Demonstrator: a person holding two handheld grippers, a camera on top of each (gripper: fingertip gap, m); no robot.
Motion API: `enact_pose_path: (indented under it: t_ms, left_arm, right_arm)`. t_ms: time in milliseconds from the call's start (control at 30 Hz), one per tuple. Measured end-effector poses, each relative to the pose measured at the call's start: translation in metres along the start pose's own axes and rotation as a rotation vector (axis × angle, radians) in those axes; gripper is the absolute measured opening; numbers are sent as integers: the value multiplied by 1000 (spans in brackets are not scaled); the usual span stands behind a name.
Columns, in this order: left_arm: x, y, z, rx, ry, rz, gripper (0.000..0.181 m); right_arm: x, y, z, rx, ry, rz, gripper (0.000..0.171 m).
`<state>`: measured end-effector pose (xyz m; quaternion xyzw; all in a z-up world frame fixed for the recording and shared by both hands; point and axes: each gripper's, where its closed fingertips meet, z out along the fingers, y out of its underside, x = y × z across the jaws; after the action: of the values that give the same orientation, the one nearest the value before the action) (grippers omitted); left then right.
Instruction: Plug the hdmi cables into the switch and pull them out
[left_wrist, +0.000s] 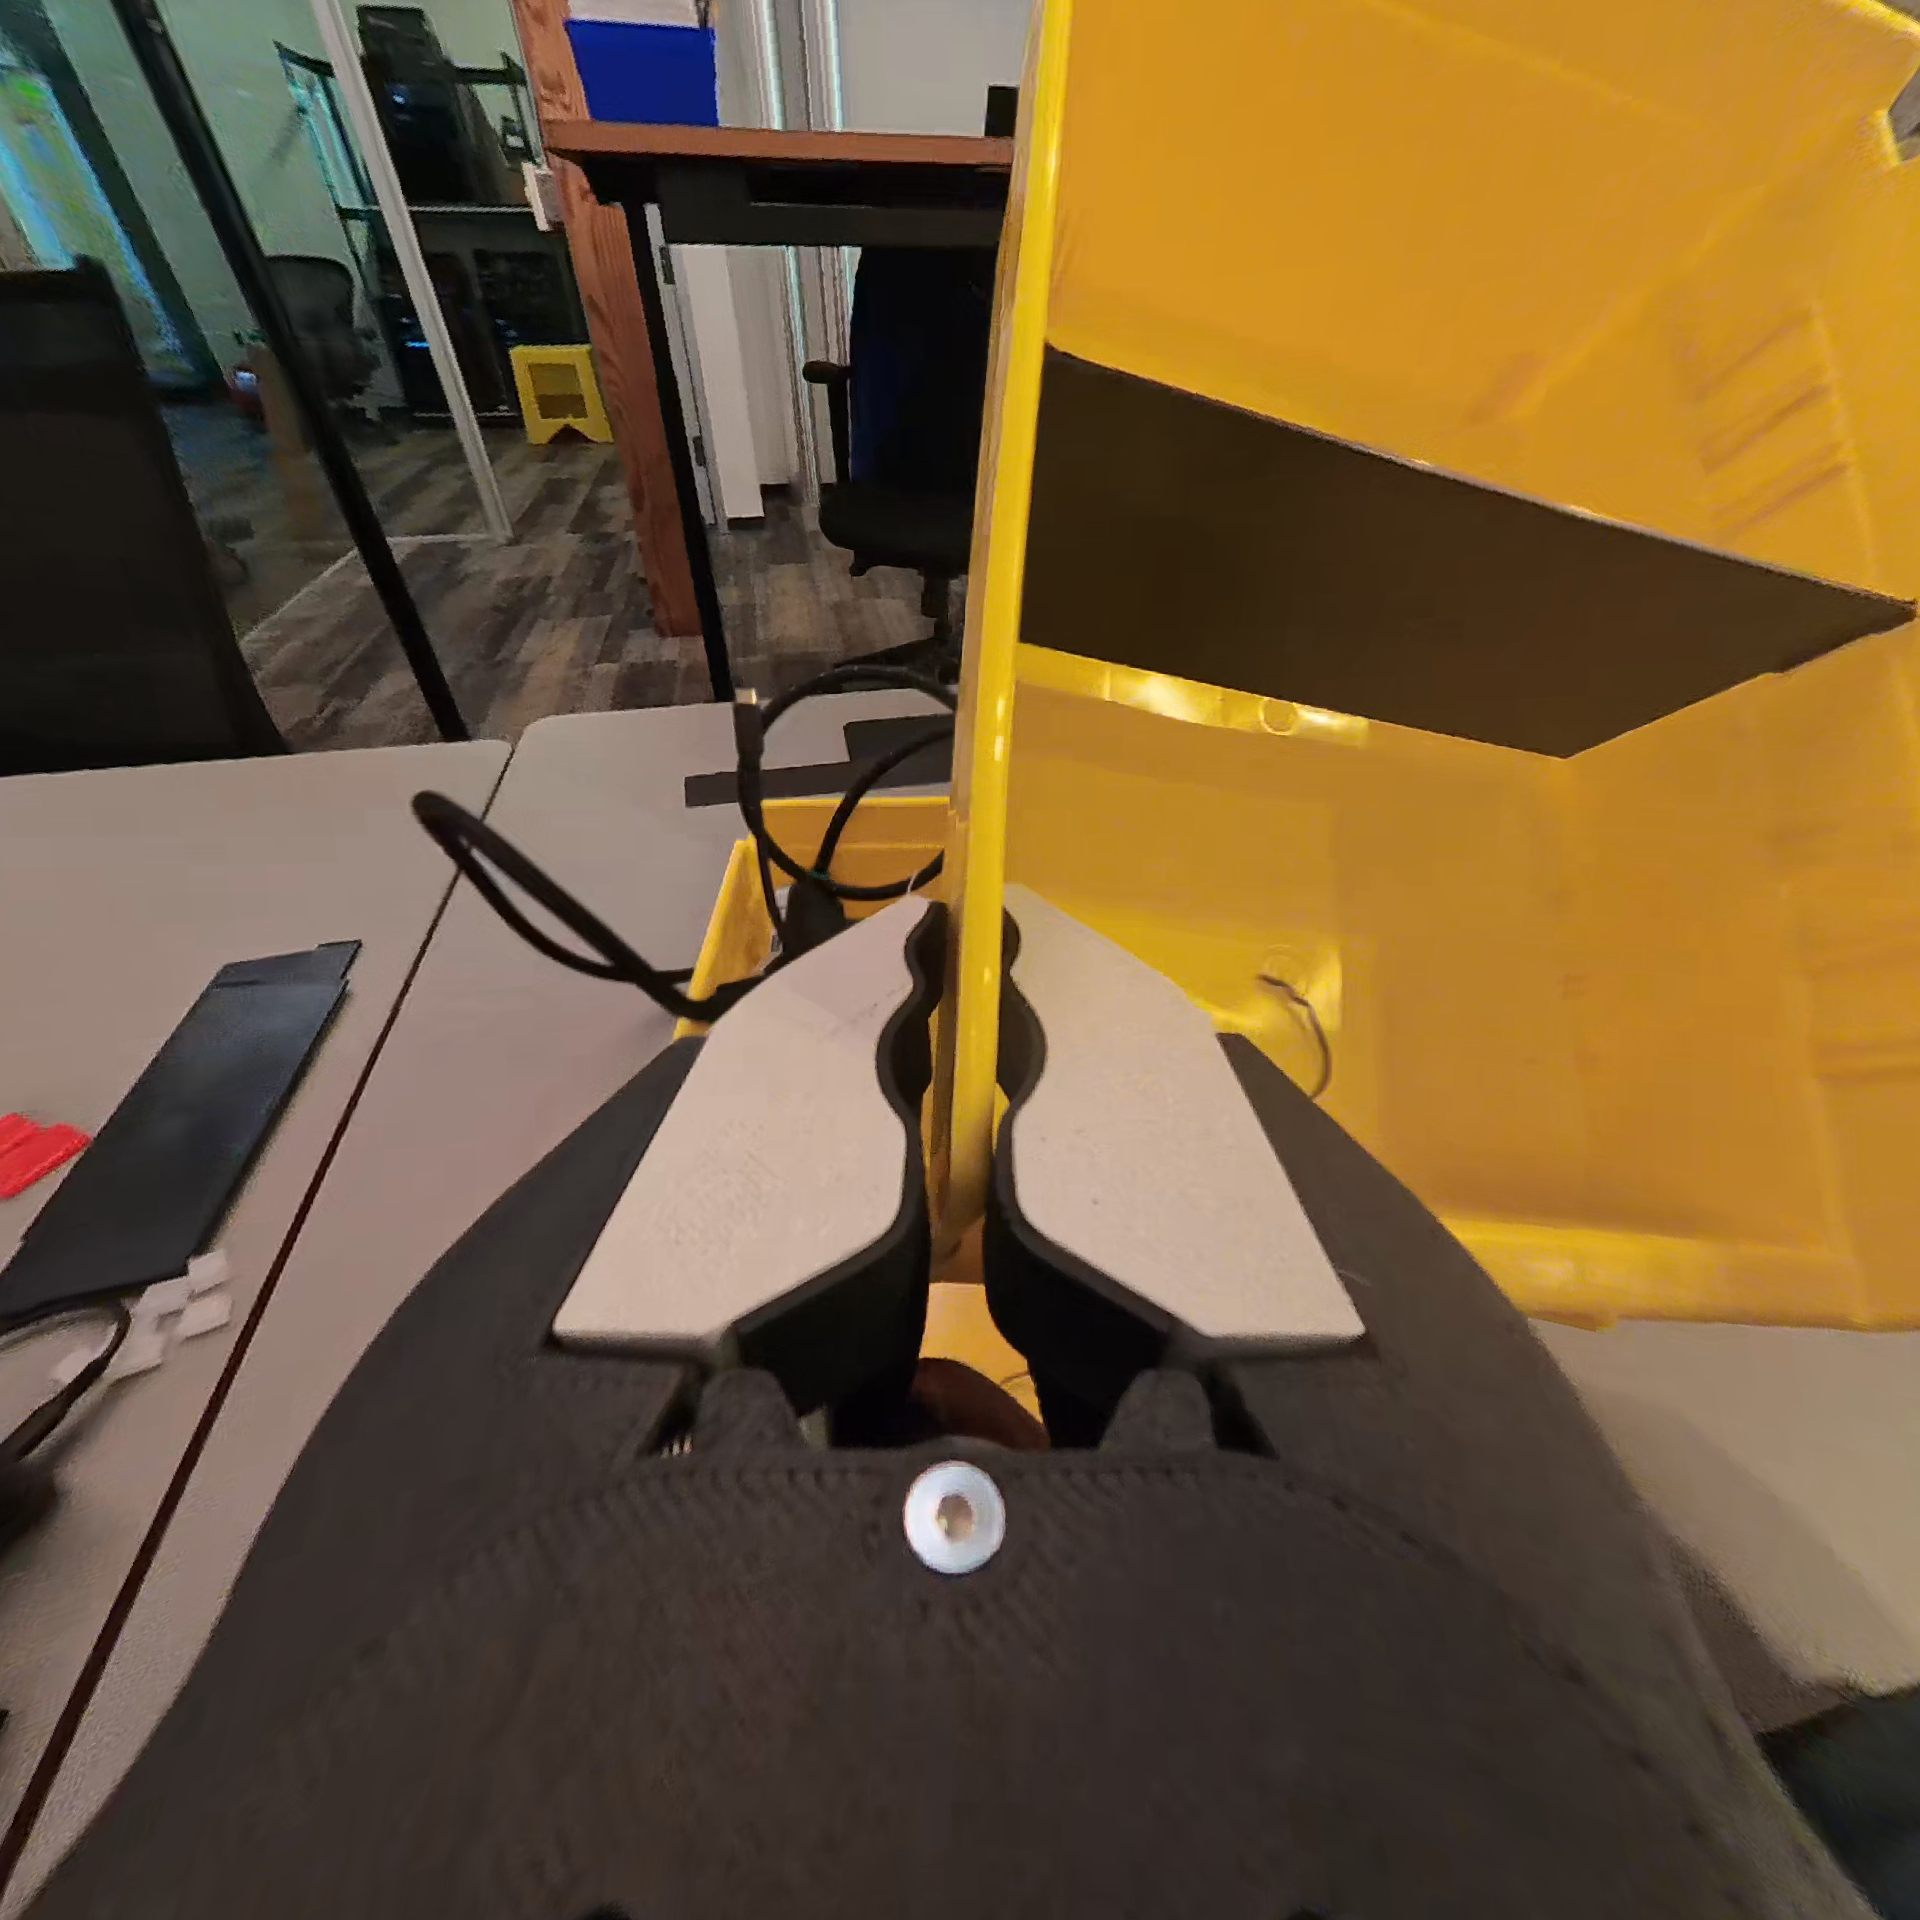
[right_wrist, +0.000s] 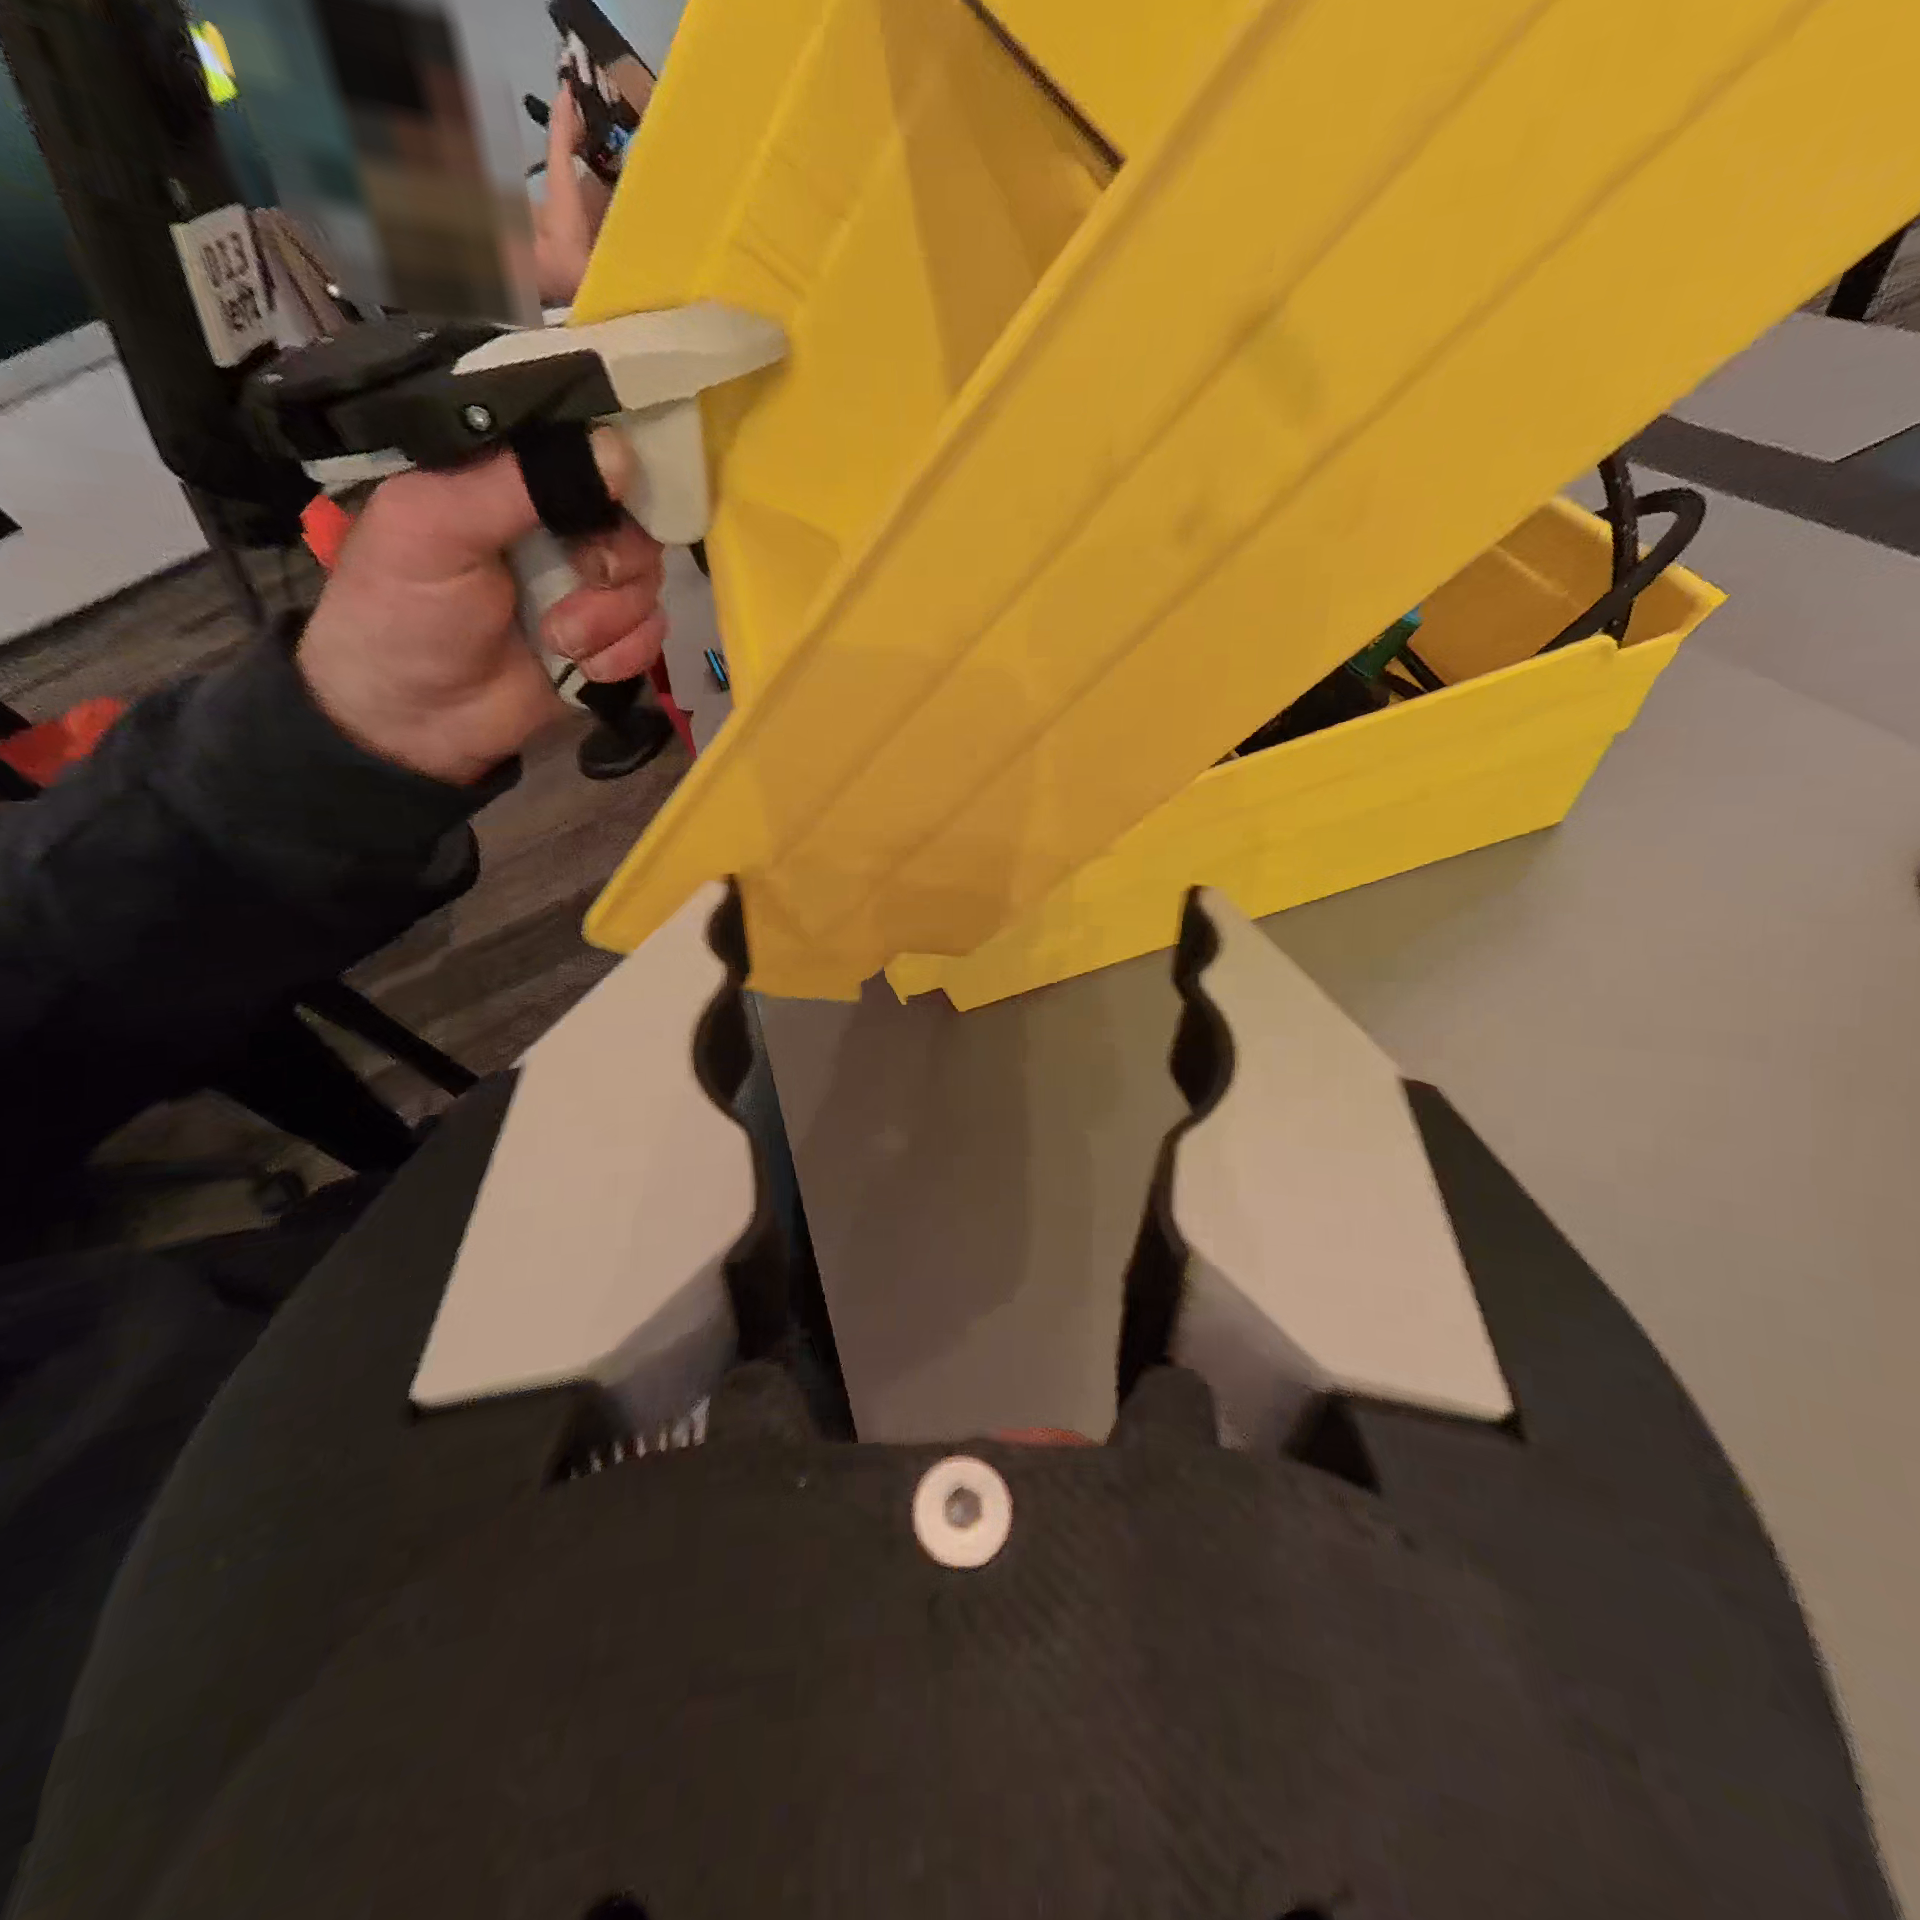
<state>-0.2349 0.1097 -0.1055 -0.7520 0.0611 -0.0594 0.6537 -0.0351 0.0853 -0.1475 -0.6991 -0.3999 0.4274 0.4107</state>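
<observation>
My left gripper (left_wrist: 971, 925) is shut on the side wall (left_wrist: 987, 623) of a yellow plastic bin and holds the bin tilted up off the table. A black divider (left_wrist: 1403, 561) crosses the bin's inside. In the right wrist view the same bin (right_wrist: 1039, 468) hangs tilted with the left gripper (right_wrist: 727, 416) clamped on its rim. My right gripper (right_wrist: 961, 904) is open and empty, just under the bin's lowest corner. A second yellow bin (right_wrist: 1403, 758) sits on the table with black cables (right_wrist: 1631, 561) in it. The cables loop over its edge (left_wrist: 540, 914). No switch can be made out.
A grey table (right_wrist: 1558, 1039) lies under both bins. On its left part lie a flat black strip (left_wrist: 208, 1091), a red piece (left_wrist: 31, 1153) and small white pieces (left_wrist: 177, 1309). A hand and dark sleeve (right_wrist: 436, 623) hold the left gripper. A desk and office chair (left_wrist: 894, 499) stand beyond. Tip to tip, the grippers are about 20 centimetres apart.
</observation>
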Motion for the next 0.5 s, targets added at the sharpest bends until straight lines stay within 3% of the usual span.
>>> enact_pose_path:
  t_ms: [33, 67, 300, 433, 500]
  left_arm:
    - [4, -2, 4, 6, 2, -12, 4]
    - [6, -2, 7, 5, -7, -24, 4]
    - [42, 2, 30, -13, 13, 48, 5]
    - [80, 17, 45, -62, 46, 91, 6]
    - [92, 23, 49, -83, 66, 106, 6]
  right_arm:
    - [6, -5, -7, 50, 14, 27, 84]
    - [8, -9, -14, 87, 6, 58, 98]
    - [14, -1, -25, 81, 24, 93, 101]
    - [39, 30, -29, -92, 155, 35, 90]
    - [46, 40, -42, -114, 133, 94, 73]
